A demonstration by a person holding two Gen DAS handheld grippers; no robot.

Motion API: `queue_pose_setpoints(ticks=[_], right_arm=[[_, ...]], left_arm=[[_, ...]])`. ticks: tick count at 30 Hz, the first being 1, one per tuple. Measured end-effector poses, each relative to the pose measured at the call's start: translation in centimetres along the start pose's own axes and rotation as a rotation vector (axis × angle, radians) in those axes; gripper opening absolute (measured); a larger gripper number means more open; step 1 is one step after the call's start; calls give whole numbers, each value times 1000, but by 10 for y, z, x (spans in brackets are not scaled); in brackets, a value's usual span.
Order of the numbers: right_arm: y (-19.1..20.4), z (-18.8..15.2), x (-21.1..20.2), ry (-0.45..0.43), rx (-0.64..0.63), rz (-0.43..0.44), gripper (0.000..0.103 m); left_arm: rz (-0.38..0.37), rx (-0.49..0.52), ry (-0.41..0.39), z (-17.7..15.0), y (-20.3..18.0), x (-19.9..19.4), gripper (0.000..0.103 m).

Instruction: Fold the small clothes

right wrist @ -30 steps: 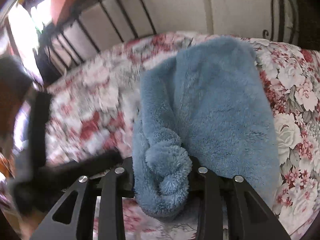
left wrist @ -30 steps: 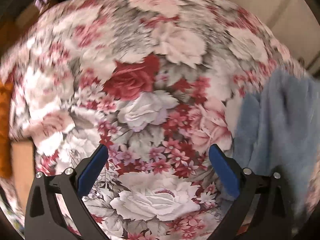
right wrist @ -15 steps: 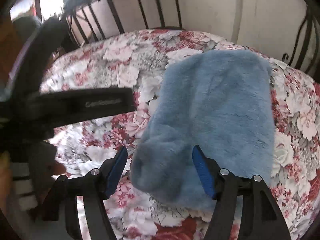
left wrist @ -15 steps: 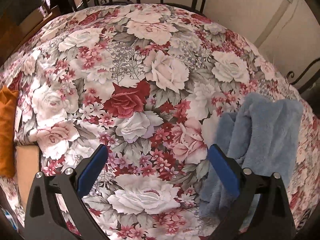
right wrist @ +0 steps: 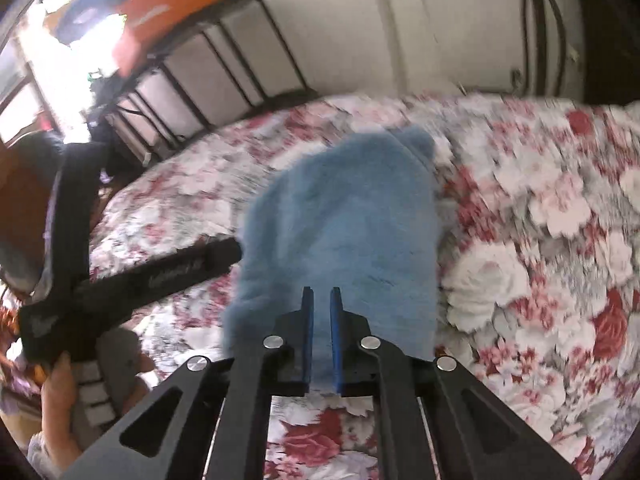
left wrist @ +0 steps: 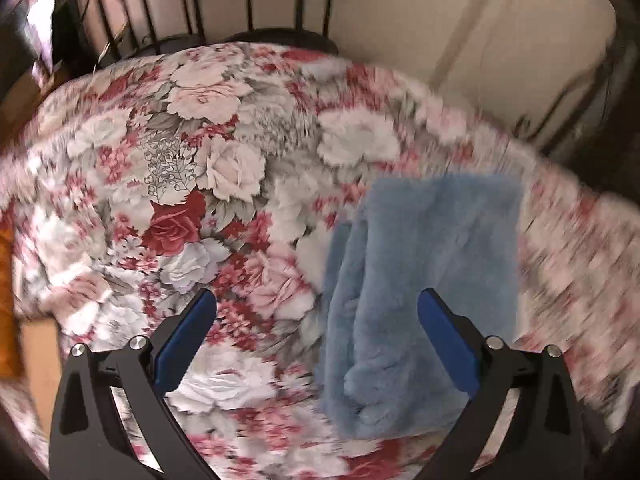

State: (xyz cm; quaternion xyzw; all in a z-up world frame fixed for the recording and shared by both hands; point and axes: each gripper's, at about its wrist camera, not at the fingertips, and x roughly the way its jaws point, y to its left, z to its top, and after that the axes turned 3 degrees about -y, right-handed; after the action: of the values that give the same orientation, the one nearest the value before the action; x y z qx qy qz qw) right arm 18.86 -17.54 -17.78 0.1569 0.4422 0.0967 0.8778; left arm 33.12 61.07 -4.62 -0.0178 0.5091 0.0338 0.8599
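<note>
We see the folded blue fleece garment (left wrist: 424,280) lying flat on the floral bedspread (left wrist: 224,184), at about four o'clock in the left wrist view and near the centre of the right one. Our left gripper (left wrist: 316,316) stands wide apart above the bedspread, the garment's left half lying below the gap towards the right finger, untouched. Our right gripper (right wrist: 321,300) has its blue pads nearly together with nothing clamped, and the garment spreads out beyond them towards twelve o'clock.

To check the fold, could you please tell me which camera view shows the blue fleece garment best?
The left wrist view: the blue fleece garment lies nearly whole on the flowered bedspread, edges and fold visible. In the right wrist view the right gripper covers its near end, though its eared far end shows.
</note>
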Motion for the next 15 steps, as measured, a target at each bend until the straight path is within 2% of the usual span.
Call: queue_pose_setpoints(ticks=[2, 5, 9, 14, 15], right_arm=[[-9, -2, 15, 47, 32, -9, 8], [-23, -10, 43, 152, 87, -38, 7], [-35, -21, 64, 227, 124, -33, 2], [-35, -20, 61, 206, 142, -20, 3], [-34, -18, 56, 193, 149, -8, 8]], left_arm=[[82, 64, 41, -6, -6, 14, 98], [112, 97, 117, -18, -4, 37, 99], [69, 85, 167, -31, 8, 62, 99], [29, 31, 165, -28, 18, 65, 99], [30, 36, 156, -25, 18, 61, 99]])
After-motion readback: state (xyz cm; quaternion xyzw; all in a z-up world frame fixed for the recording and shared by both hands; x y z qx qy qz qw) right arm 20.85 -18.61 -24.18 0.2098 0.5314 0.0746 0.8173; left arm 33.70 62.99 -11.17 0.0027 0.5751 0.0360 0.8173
